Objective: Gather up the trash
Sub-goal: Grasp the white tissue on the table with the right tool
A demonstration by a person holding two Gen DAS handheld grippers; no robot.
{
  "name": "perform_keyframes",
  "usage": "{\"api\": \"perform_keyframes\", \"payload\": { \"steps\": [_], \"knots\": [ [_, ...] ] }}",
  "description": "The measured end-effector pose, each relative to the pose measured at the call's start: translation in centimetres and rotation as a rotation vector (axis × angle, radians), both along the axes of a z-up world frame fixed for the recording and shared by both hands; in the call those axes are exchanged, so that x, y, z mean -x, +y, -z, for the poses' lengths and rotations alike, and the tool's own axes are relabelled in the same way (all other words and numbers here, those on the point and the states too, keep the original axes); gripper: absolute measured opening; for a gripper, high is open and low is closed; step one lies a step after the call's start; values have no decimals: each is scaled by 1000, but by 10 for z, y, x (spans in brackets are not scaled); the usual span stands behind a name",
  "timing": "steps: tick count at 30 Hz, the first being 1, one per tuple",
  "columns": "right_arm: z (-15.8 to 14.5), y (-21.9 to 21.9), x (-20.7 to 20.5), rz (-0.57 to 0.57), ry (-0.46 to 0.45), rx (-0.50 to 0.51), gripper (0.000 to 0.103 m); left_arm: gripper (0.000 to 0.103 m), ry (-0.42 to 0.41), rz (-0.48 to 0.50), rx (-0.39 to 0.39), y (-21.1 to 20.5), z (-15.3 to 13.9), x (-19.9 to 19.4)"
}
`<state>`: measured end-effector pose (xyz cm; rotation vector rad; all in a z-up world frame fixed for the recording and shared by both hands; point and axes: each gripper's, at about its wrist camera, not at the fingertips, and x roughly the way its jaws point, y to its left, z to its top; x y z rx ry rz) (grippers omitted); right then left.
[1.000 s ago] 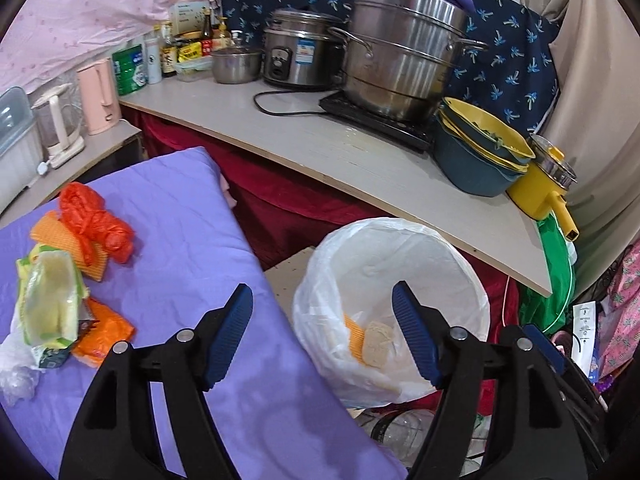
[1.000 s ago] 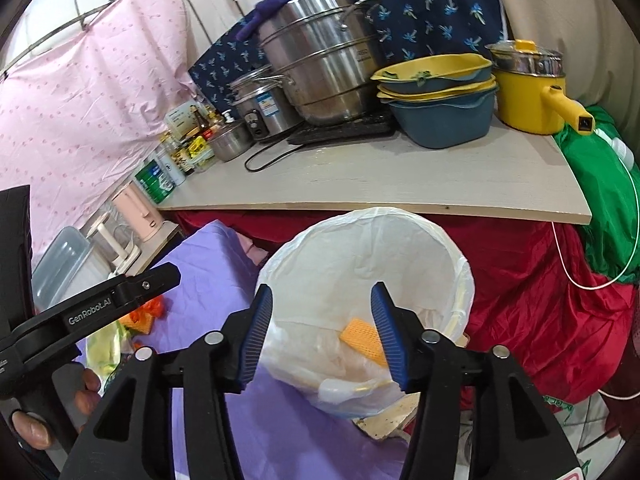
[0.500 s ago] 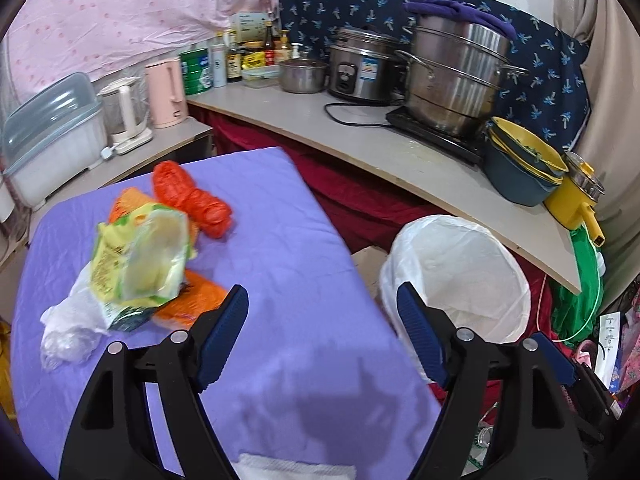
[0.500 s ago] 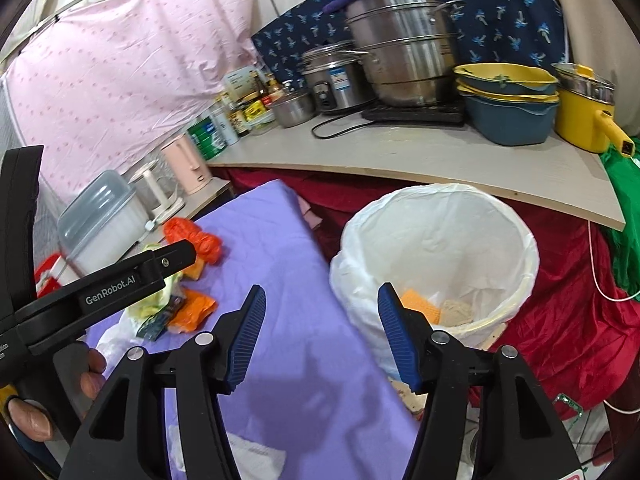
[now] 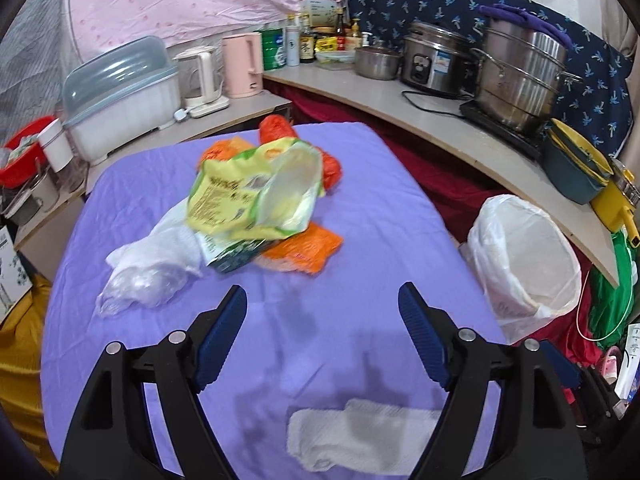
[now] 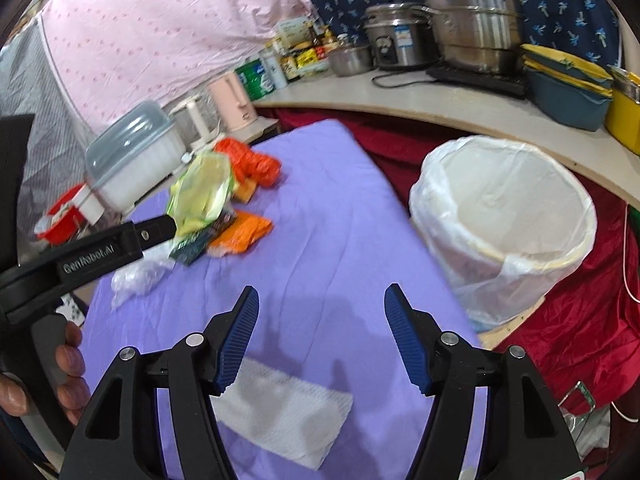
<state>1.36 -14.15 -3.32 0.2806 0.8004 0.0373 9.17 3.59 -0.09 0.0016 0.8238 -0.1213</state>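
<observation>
Purple cloth covers the table under both your grippers. At ten o'clock in the left wrist view lies a clear crumpled plastic bag, touching the yellow-green snack packet at eleven, which lies on top of the orange wrappers; a red-orange bag sits behind them at twelve. Your left gripper has its jaws wide apart, having just been opening, with nothing between them but bare cloth. At six o'clock a white paper towel lies flat near its fingers. At three o'clock stands the bin with its white liner, just off the table's edge. Your right gripper has likewise just been opening and holds nothing; the paper towel lies below it.
</observation>
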Motion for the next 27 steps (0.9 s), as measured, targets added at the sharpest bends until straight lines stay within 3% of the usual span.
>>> {"api": "perform_keyframes", "payload": {
  "steps": [16, 27],
  "knots": [
    [62, 60, 21, -136, 154, 19, 67, 74, 126, -81, -35, 50, 56, 46],
    [90, 72, 24, -149, 229, 22, 68, 74, 147, -126, -35, 73, 66, 54]
  ]
}}
